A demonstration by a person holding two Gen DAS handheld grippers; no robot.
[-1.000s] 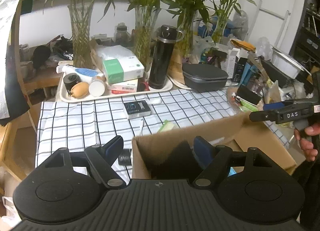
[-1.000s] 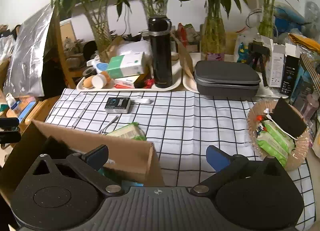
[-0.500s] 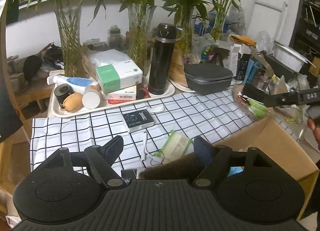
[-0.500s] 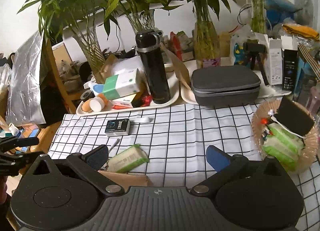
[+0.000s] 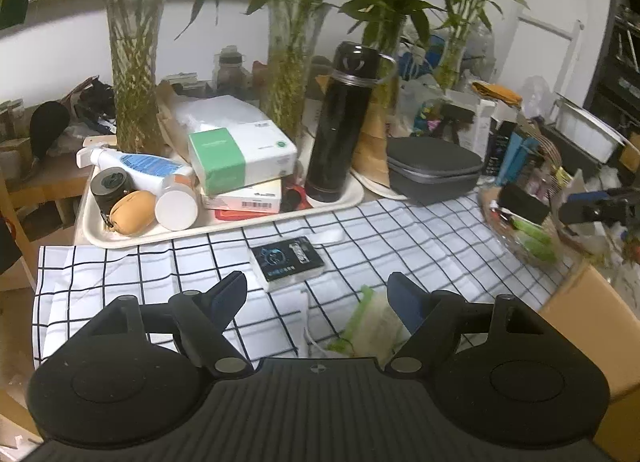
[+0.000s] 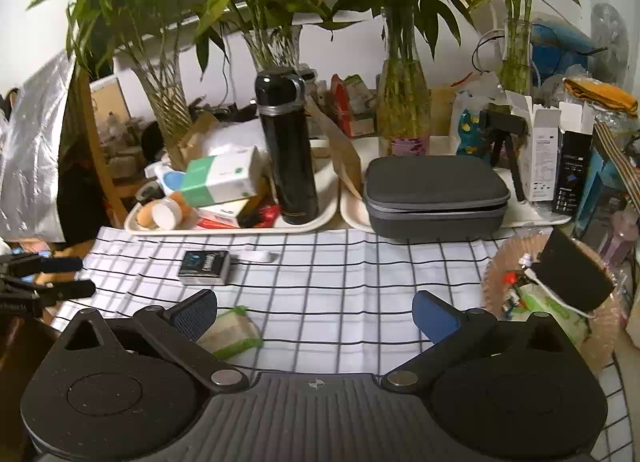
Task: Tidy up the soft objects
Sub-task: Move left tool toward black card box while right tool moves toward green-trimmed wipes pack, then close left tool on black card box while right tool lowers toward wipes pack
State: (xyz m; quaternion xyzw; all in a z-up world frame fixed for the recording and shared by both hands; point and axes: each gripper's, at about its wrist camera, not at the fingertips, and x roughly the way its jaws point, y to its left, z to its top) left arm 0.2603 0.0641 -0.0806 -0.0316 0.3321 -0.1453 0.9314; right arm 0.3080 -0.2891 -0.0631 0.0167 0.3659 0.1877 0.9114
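Right hand-held gripper point(image 6: 314, 312) gapes empty over checked cloth point(image 6: 360, 274), green packet point(image 6: 232, 336) beside

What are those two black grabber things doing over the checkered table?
A person holds a two-finger tool in each hand. The left gripper and the right gripper are both open and hold nothing. The left one hovers over a soft green-and-white packet lying on the black-and-white checkered tablecloth. Nothing is picked up yet.

- Checked cloth point(image 6: 340, 274) lies mostly bare through its middle — open passage there.
- Black card box point(image 5: 286, 262) and green packet point(image 5: 374, 326) lie on its near left part.
- Far edge blocked by trays point(image 6: 320, 218), flask point(image 6: 286, 150), grey case point(image 6: 436, 190).
- Basket point(image 6: 500, 262) crowds the right edge.
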